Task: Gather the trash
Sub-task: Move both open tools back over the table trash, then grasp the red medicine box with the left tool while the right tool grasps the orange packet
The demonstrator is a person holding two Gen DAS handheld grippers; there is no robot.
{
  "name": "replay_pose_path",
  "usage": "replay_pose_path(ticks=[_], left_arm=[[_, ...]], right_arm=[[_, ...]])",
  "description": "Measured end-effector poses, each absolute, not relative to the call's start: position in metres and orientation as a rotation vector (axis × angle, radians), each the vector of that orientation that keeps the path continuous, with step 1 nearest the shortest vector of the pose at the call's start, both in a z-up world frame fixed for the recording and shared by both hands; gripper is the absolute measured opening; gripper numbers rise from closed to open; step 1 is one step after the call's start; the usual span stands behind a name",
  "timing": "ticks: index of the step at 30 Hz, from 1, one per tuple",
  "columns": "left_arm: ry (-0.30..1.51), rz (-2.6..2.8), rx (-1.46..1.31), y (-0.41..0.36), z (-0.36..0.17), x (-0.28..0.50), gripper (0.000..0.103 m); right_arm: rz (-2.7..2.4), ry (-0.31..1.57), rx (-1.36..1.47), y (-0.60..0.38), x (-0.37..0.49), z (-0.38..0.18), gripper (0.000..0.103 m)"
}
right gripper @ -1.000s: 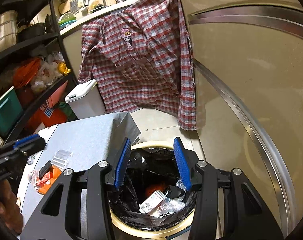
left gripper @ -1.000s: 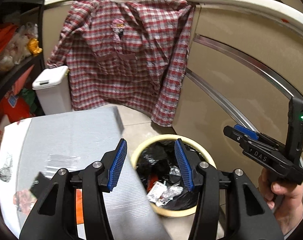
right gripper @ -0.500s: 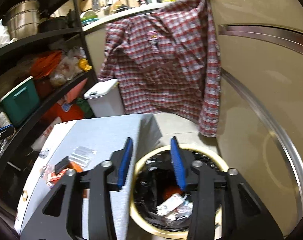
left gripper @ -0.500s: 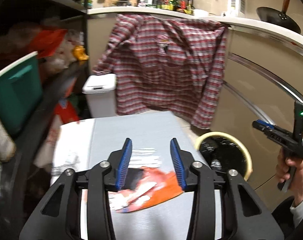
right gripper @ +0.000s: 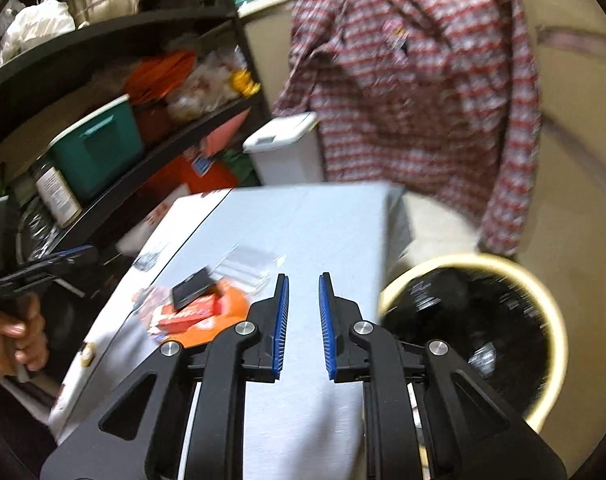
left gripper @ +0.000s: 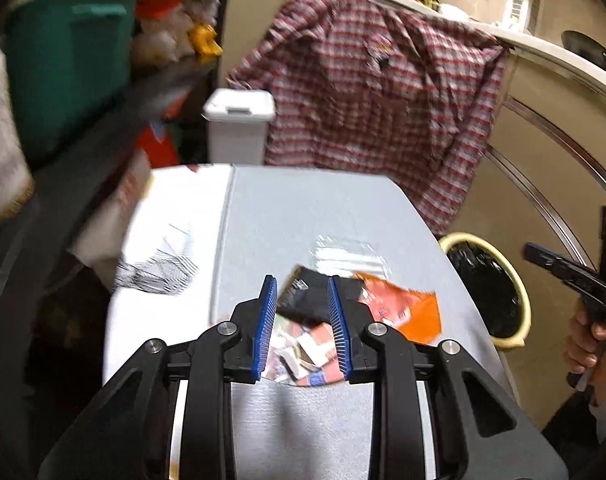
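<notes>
Wrappers lying on worktop, both grippers closing

Hovering over the grey worktop (left gripper: 303, 216): left gripper (left gripper: 301, 305), jaws narrowing, nothing pressed between the pads, pile of wrappers (left gripper: 399, 308) lying on the cloth below and beyond them. Hanging to the right: right gripper (right gripper: 303, 312), jaws also closing on empty air above bare cloth, wrappers to its left. Standing at the worktop's right edge: black-lined bin (right gripper: 475, 320). Draping over the far counter: plaid shirt (left gripper: 383, 92).

Left tool (left gripper: 301, 312) closing above wrappers (left gripper: 387, 304); bin (left gripper: 515, 280) right.
</notes>
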State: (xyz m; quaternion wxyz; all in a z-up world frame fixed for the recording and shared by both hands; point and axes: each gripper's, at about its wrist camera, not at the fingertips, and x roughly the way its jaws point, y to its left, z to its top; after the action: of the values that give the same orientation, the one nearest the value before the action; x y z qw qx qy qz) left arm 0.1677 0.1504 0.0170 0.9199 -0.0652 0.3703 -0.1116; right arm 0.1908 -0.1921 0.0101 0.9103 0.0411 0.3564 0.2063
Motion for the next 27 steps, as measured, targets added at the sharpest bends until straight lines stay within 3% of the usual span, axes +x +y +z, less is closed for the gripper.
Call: replay_pose_path(ticks=[4,9,12,13,27], left_arm=[[0.807,-0.280,-0.149,0.149,-0.007,0.175,0.027],[0.871,-0.320,-0.118,0.143,-0.035,0.182,0.029],[0.907,-0.349,-0.098,0.139,-0.048,0.185,0.051],[0.913,-0.355,-0.093,0.138,-0.052,0.186,0.053],[0.999,-0.405,0.005,0.115,-0.087,0.199,0.057]], right_arm=[[0.473,0.815,0.072,-0.166,0.199,-0.017,0.019],[0.518,0.890,0.022,-0.139,0.205,-0.044,0.027],[0.542,0.922,0.002,-0.128,0.207,-0.055,0.033],[0.546,0.931,-0.004,-0.126,0.208,-0.058,0.035],[0.555,1.020,-0.049,-0.114,0.217,-0.085,0.038]])
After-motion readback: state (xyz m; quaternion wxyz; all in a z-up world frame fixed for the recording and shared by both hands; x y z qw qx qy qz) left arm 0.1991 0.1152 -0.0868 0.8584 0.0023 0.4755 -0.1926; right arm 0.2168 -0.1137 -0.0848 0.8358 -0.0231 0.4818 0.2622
